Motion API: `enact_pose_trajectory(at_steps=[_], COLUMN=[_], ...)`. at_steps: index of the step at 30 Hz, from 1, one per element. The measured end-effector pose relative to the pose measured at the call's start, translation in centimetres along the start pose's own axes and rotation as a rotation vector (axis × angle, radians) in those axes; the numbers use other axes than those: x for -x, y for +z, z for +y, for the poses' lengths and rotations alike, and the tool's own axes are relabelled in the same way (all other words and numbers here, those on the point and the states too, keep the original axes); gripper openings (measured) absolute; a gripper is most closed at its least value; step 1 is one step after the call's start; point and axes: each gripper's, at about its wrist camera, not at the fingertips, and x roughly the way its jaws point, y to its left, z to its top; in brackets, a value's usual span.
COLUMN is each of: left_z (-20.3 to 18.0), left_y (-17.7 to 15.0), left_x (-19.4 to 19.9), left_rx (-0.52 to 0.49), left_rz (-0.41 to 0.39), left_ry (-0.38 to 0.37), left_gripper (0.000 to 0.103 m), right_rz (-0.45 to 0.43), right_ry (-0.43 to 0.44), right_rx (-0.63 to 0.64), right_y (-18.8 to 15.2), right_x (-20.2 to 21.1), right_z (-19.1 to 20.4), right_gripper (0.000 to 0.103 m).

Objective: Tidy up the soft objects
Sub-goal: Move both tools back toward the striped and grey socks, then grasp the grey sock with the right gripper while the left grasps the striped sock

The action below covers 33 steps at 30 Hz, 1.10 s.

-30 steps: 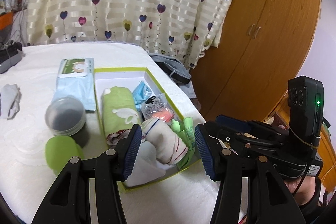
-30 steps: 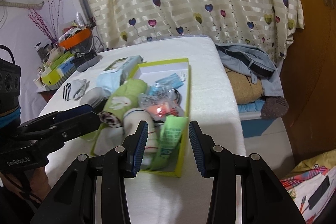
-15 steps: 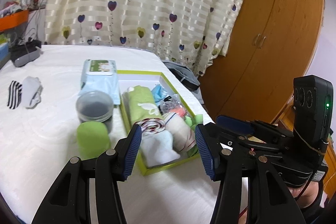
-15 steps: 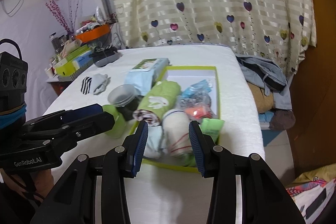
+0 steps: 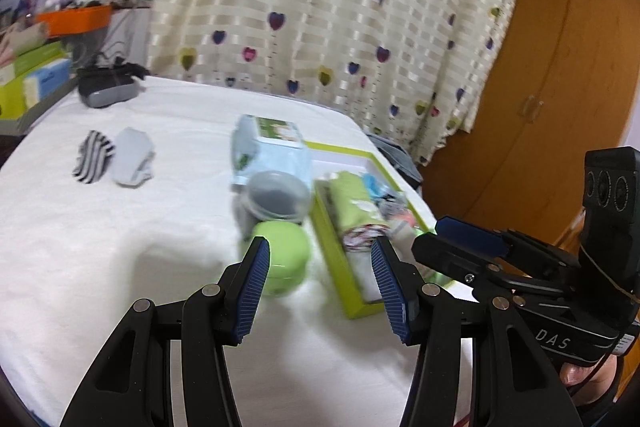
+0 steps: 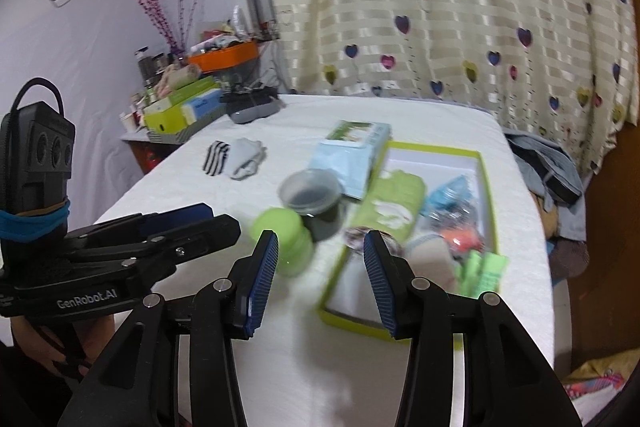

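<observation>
Both tools are held above the near edge of a white cloth-covered counter, and both frames are motion-blurred.

Left tool: blue ribbed pads stand wide apart, nothing is held between them. Right tool: its jaws have just been opening and stand apart, nothing gripped. In the right wrist view the body of the left tool is seen at lower left, lettered "GenRobot.AI"; in the left wrist view the right tool's body carries the letters "DAS".

Just ahead of the tools, a lime-green rimmed shallow cardboard box lies open on the counter. In it are seen a rolled light-green towel with a white motif, a cream rolled cloth, a pale-blue crumpled item and an orange item in clear wrap; details are blurred. A green printed packet leans at the box's near right corner; its print cannot be read.

Left of the box stand a round lime-green lid or tub and a grey translucent round tub, touching or nearly so. Beyond them lies a pale-blue soft wipes pack with a green-and-white label; its writing is illegible.

Far ahead to the left, well apart from the box, a black-and-white striped sock and a pale-grey sock lie side by side.
</observation>
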Motion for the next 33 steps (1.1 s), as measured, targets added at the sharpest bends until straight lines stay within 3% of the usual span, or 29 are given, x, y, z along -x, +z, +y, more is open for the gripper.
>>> enact_pose_trajectory(at_steps=[13, 25, 33], left_z=[7.6, 14.8, 18.1], left_y=[1.0, 2.8, 3.9], left_x=[1.9, 2.8, 2.5], left_rx=[0.104, 0.162, 0.170], left_rz=[-0.044, -0.062, -0.061], left_ry=[0.135, 0.255, 0.289], left_gripper=[0.052, 0.052, 0.052], right_rz=[0.036, 0.109, 0.159], right_ry=[0.123, 0.161, 0.176], right_rx=[0.079, 0.090, 0.103], right_y=[3.1, 6.7, 8.8], right_x=[-4.6, -10.7, -15.7], right_z=[6.0, 9.5, 12.1], right_gripper=[0.046, 0.046, 0.046])
